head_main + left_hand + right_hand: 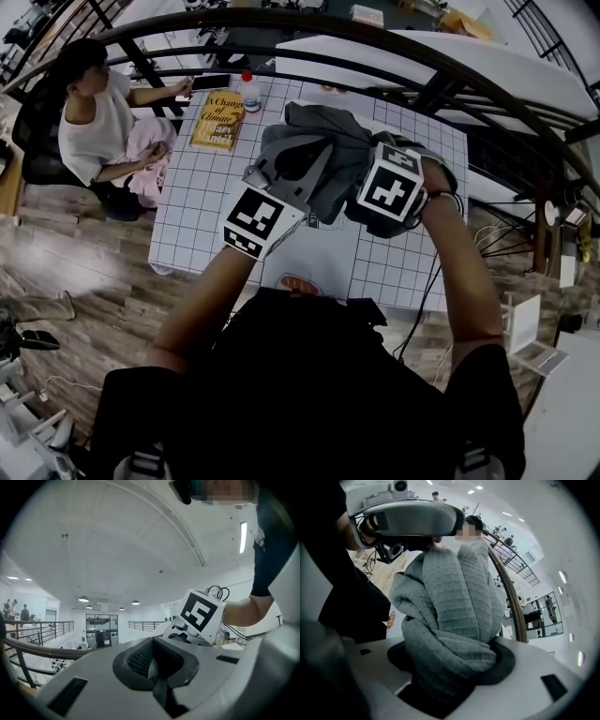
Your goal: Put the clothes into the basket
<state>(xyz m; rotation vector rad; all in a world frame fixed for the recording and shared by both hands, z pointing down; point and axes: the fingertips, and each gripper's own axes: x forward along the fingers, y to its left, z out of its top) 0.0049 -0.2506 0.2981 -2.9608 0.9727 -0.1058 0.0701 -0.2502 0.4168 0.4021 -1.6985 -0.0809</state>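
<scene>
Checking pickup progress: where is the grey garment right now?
Mid-frame in the head view, the grey garment is held up over the gridded table, bunched between the jaws of the right hand-held gripper, right of the book.

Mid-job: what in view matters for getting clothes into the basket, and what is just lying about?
Belongs to the job: grey garment, held up over the table in the right tool and apparently the left tool; no basket in view.

Just lying about: book, bottle; a person sits beside them.
</scene>
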